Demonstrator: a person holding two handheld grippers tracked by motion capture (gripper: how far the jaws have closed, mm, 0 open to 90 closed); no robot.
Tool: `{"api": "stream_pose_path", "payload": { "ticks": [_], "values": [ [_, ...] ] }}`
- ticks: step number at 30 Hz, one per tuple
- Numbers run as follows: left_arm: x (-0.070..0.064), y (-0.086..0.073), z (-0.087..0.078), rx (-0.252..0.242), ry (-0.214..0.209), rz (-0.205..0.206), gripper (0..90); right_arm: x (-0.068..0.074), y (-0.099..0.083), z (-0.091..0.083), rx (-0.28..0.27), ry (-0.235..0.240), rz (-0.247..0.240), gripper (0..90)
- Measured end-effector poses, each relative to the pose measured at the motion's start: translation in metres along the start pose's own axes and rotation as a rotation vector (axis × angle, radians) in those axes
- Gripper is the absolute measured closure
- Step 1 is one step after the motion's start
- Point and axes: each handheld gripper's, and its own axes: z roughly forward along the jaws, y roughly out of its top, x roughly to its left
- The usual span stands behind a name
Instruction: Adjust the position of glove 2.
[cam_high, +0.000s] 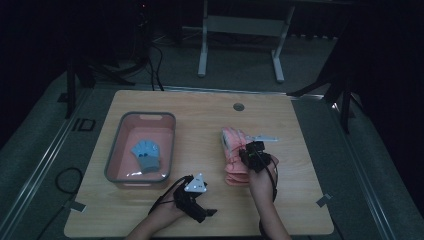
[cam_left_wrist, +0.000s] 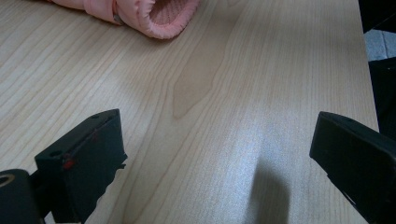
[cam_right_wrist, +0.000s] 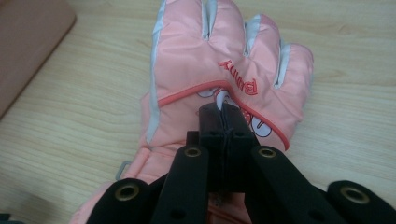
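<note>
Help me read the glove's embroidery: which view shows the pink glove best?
The right gripper view: the pink glove lies close, lettering visible. The high view shows it small; the left gripper view catches its cuff opening.

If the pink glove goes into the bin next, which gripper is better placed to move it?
Right, probably. The right gripper is closed over the back of the pink glove. The left gripper is open over bare table, apart from the glove, though nearer the bin.

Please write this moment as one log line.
left claw: open, above table | right claw: shut on pink glove | blue glove: in basket
</note>
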Motion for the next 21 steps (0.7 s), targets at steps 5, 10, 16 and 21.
{"api": "stream_pose_path", "payload": {
  "ticks": [5,10,16,21],
  "values": [
    [0.000,0.000,0.000,0.004,-0.001,0.001,3.3,-0.001,-0.003,0.004,0.000,0.021,0.011,83.4],
    [0.000,0.000,0.000,0.003,-0.005,-0.002,3.3,-0.004,0.000,-0.005,-0.016,0.059,0.007,67.0],
    [0.000,0.000,0.000,0.000,-0.003,-0.005,3.3,-0.010,0.007,-0.021,-0.048,0.120,-0.031,44.0],
    [0.000,0.000,0.000,0.000,-0.001,-0.008,3.3,-0.021,0.010,-0.030,-0.061,0.169,-0.071,22.2]
  ]
}}
